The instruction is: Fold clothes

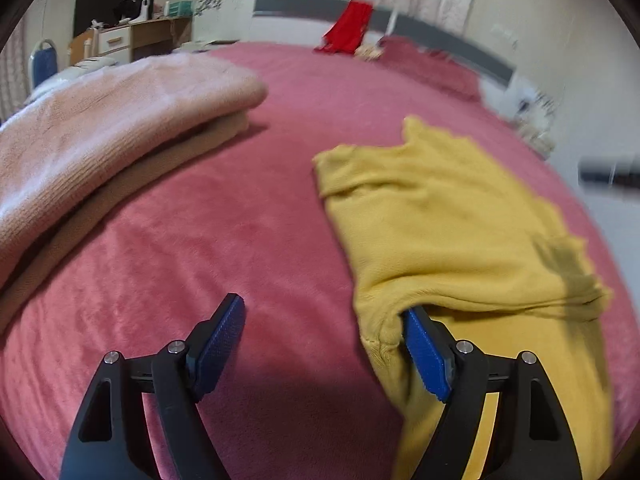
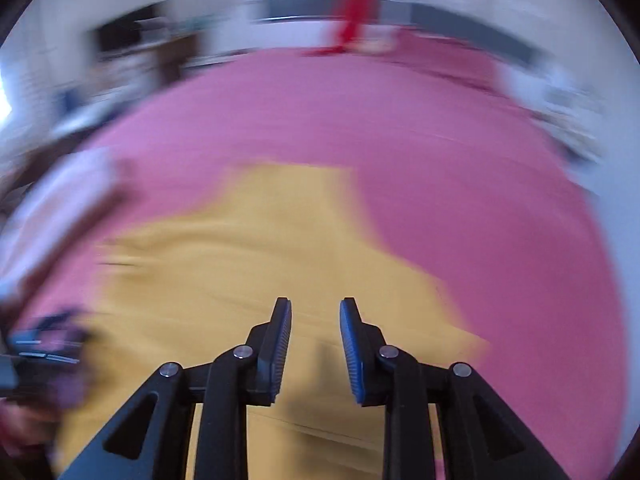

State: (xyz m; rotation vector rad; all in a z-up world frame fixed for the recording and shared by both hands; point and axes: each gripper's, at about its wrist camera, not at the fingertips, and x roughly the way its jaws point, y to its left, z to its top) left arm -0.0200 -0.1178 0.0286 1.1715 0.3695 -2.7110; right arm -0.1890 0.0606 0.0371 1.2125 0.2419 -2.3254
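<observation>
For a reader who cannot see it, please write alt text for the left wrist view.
The open left gripper reaches a yellow garment on a pink bed cover, one finger under its edge. Folded pink and tan clothes lie left.

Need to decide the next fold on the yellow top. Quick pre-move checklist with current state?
1. Left gripper open: ok, fingers spread wide.
2. Left grip on yellow top: not ok, its right finger is tucked under a fold at the near edge and nothing is pinched.
3. Right gripper free: ok, fingers part open above the cloth, nothing between them.
4. Top lying flat: not ok, near edge is doubled over and rumpled.
5. Folded pink and tan stack clear of the top: ok, bare bedspread between them.
6. Right wrist view usable: not ok, heavily blurred.
</observation>
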